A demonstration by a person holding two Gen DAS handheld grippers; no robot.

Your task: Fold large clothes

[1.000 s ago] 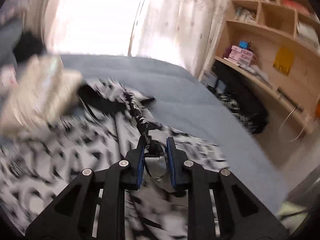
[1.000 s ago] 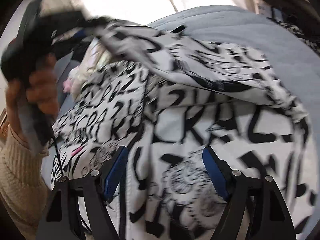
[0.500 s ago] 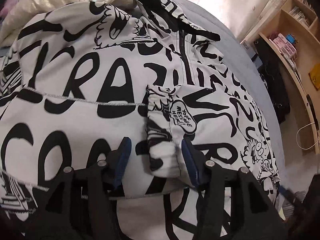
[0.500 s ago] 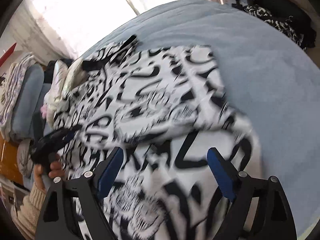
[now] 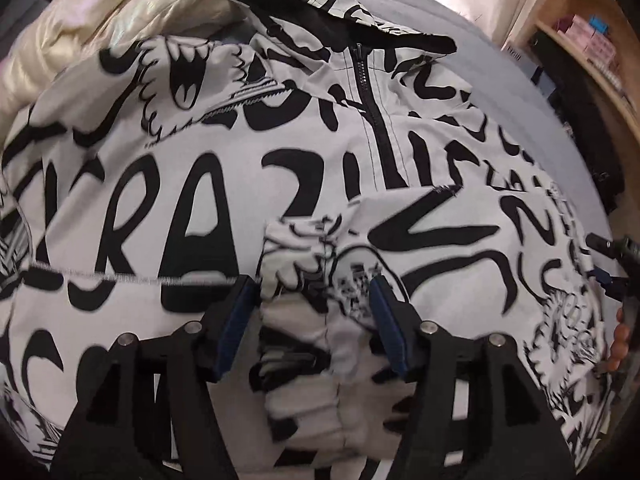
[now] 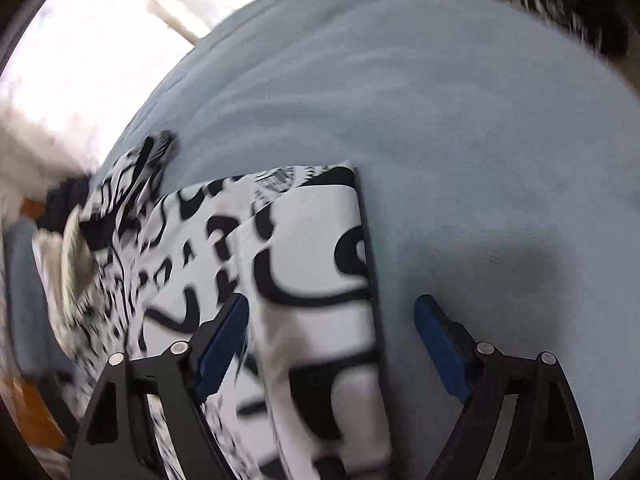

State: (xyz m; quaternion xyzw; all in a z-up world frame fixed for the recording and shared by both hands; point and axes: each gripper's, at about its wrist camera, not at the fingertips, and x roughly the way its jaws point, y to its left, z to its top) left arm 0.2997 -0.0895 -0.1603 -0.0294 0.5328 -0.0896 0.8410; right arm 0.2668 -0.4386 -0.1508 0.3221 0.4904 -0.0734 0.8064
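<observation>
A white jacket (image 5: 192, 184) with black graffiti lettering and a black zip lies spread on the grey-blue bed. One sleeve (image 5: 320, 280) is folded across its front. The cuff of that sleeve sits between the fingers of my left gripper (image 5: 314, 314), whose jaws are opening and whose pads do not press on the cloth. In the right wrist view, my right gripper (image 6: 332, 320) hangs over the jacket's straight dark-trimmed edge (image 6: 370, 272). Its jaws are wide and closing. The left finger is over the cloth, the right finger over bare bed cover, and nothing is gripped.
A cream puffy coat (image 5: 120, 12) lies against the jacket's far left. Bare bed cover (image 6: 420, 100) stretches to the right of the jacket. Wooden shelves (image 5: 592, 40) and dark clothes (image 5: 580, 128) stand beyond the bed's right side. A person's fingers (image 5: 619, 344) show at the right rim.
My left gripper came down with the sleeve, laid it across the jacket's front and opened. My right gripper swept right, from over the jacket's middle to its edge.
</observation>
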